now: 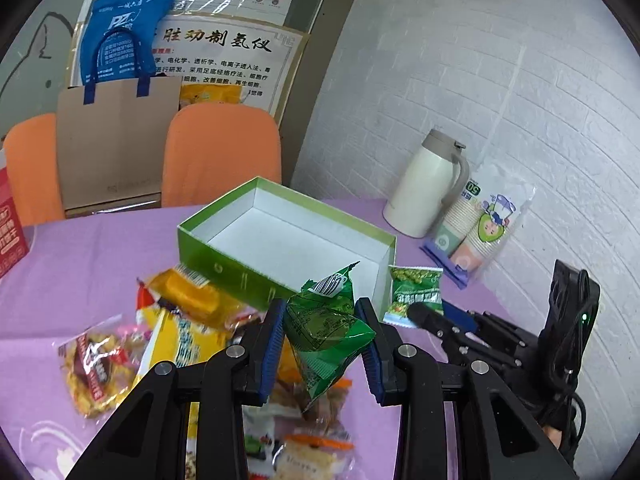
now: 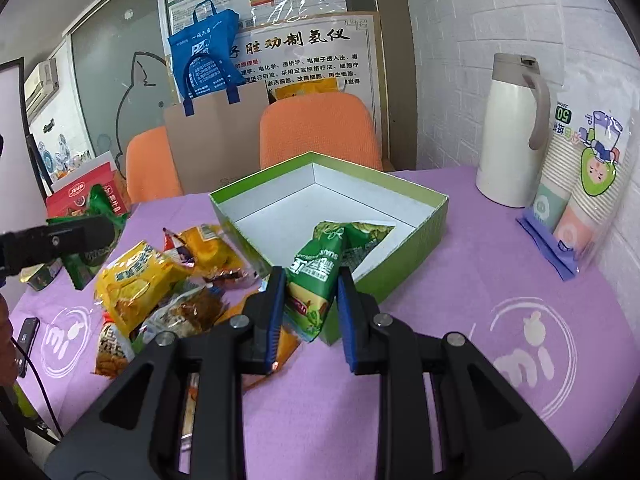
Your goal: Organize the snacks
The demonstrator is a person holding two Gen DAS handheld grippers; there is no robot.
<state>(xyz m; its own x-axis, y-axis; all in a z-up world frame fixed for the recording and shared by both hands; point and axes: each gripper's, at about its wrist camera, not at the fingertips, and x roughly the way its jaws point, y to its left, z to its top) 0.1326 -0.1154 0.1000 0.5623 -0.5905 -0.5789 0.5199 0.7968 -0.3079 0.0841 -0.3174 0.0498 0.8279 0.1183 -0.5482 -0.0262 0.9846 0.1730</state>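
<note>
Snacks: we see a loose pile [image 2: 160,292] on the purple tablecloth [image 2: 500,320], just left of the green box [image 2: 400,276] — yellow, orange & clear packs mixed.
Box: open, white inside, nothing lying flat in it that we can make out.
L gripper [image 1: 322,340]: we hold it clamped on a green triangular pack [image 1: 326,332], blue pads pressed on both sides; pack is lifted off the pile, near the box's front wall.
R gripper [image 2: 312,304]: clamped on a second green pack [image 2: 320,276], at the box's near corner; the pack's top leans over the rim.
Cross-view: from the L cam the R gripper [image 1: 424,314] shows w/ its pack [image 1: 416,292] just beside the box's right wall.
Background: cream thermos jug [image 2: 508,136] & bagged paper cups [image 2: 580,184] at far right — well apart from the snacks.
</note>
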